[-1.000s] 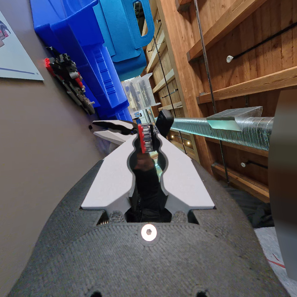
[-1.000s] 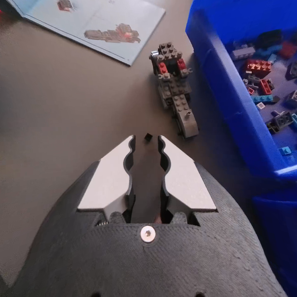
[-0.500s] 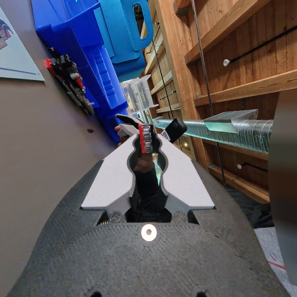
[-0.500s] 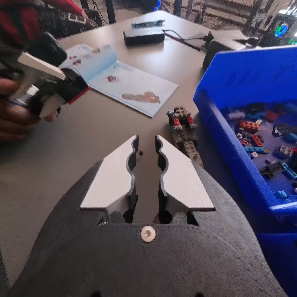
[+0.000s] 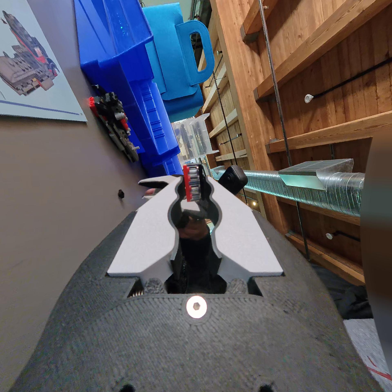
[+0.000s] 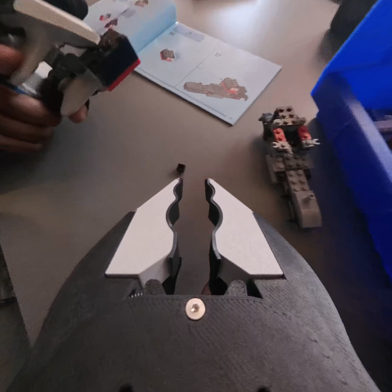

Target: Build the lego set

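Mid-build: the partial model (image 6: 290, 167) lies beside the blue bin (image 6: 356, 118). The left gripper (image 5: 194, 184) clenches a red-and-black sub-assembly (image 5: 192, 183); the right gripper (image 6: 193, 180) hangs released near a loose black stud (image 6: 181, 167), still unattached

Grippers: white fingers (image 6: 152, 229) with black inner edges on a black ribbed-texture body; left gripper (image 5: 194, 183) pinches a red, clear and black brick stack (image 5: 192, 183). Table (image 6: 127, 148) is grey-brown, bin (image 6: 360, 118) saturated blue, booklet (image 6: 203, 70) pale blue. Lego model (image 6: 290, 169) is dark grey with red bits; loose stud (image 6: 180, 167) is black.
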Demonstrator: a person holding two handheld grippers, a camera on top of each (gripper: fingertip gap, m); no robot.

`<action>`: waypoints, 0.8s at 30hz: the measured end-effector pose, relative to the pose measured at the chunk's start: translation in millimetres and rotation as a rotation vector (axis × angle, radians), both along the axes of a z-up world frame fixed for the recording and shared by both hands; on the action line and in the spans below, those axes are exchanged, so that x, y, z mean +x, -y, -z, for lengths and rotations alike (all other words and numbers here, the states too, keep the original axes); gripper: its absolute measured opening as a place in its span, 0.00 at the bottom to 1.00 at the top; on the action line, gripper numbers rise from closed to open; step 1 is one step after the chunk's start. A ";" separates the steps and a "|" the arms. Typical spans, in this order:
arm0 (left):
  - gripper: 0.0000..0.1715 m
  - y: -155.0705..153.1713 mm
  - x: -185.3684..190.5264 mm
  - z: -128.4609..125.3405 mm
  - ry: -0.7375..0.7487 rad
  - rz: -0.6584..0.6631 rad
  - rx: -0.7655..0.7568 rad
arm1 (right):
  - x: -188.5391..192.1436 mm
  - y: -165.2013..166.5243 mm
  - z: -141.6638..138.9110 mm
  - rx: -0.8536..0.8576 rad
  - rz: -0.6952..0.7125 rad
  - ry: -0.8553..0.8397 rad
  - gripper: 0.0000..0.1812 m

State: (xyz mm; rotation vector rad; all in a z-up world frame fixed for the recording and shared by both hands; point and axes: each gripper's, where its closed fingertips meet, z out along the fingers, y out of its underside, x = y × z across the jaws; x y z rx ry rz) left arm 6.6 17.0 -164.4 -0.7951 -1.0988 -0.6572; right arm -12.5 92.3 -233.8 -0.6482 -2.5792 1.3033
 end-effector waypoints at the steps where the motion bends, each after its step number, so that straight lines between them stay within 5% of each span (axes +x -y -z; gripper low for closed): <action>1: 0.10 0.4 0.0 -0.1 0.000 -0.001 0.001 | 1.5 4.9 3.6 0.018 -0.017 0.002 0.13; 10: 0.10 5.8 -1.3 -0.7 -0.001 -0.010 0.008 | 2.1 24.7 19.1 0.133 -0.059 -0.016 0.14; 16: 0.10 6.7 -1.6 -0.8 0.000 -0.009 0.014 | -1.3 26.3 18.0 0.142 -0.051 -0.044 0.05; 24: 0.10 7.8 -2.2 -0.3 0.002 -0.013 0.013 | -6.8 20.6 -51.1 -0.153 -0.029 -0.160 0.12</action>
